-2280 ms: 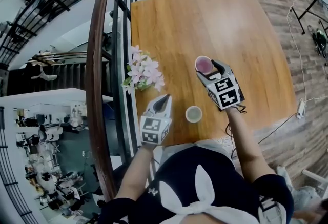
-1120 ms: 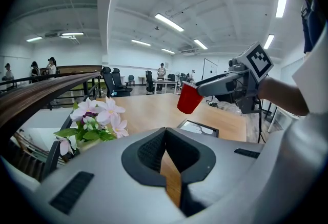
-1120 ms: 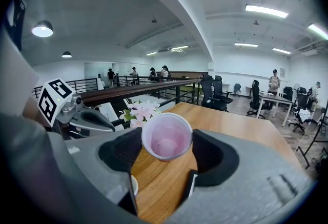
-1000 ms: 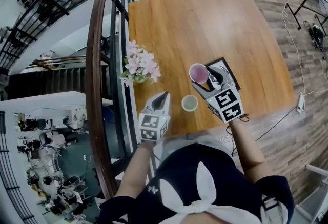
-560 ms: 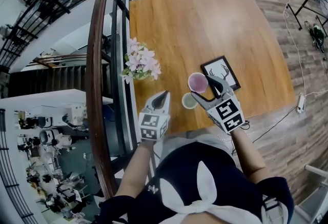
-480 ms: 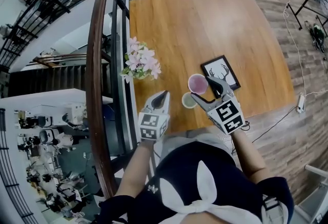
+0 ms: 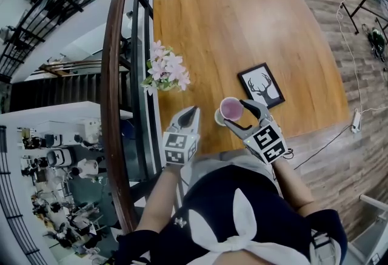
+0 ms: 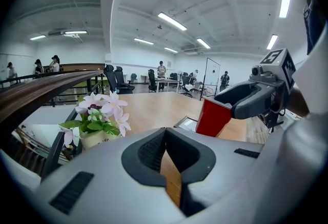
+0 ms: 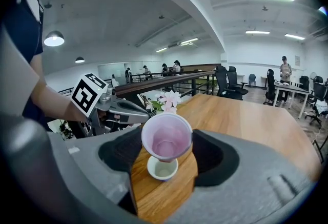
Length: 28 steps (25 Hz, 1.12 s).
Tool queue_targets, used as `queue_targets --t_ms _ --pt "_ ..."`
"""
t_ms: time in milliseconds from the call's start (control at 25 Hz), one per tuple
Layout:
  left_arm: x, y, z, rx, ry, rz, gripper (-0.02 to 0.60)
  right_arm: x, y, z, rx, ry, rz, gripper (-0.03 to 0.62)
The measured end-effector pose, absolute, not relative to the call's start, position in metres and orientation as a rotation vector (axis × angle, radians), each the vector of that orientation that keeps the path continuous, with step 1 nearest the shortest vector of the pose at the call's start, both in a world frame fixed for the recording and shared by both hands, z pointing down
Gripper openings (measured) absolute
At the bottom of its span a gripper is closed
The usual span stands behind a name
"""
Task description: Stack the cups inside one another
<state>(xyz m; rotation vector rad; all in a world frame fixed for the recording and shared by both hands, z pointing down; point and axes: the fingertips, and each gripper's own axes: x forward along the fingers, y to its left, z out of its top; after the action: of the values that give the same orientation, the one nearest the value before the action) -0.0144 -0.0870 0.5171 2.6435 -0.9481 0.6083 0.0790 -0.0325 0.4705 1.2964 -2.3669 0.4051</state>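
By the table's [image 7: 242,27] near edge, the left gripper [image 7: 193,113] hangs with its jaws together on nothing. Beside it, the right gripper [image 7: 235,115] is clamped on the red cup [image 9: 166,142], held upright between its pads directly over the small white cup [image 9: 162,168] standing on the wood; whether they touch is unclear. Beyond lie a framed deer picture [image 7: 261,86] and potted flowers [image 7: 165,73].
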Motion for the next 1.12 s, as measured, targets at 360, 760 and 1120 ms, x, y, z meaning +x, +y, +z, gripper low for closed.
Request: queue_targets --t_ms 360,760,1120 --pt "-0.011 -0.088 0.522 2.63 -0.958 0.616 0.018 0.072 -0.032 0.492 1.219 -2.362 0.447 0.305" --pt "-0.019 -0.094 0.525 2.609 -0.98 0.625 0.018 0.067 -0.036 0.523 1.144 -2.331 0.542 0.308" --pt "-0.021 -0.097 0.531 2.607 -0.944 0.632 0.017 0.066 -0.036 0.537 1.151 -2.3 0.648 0.324"
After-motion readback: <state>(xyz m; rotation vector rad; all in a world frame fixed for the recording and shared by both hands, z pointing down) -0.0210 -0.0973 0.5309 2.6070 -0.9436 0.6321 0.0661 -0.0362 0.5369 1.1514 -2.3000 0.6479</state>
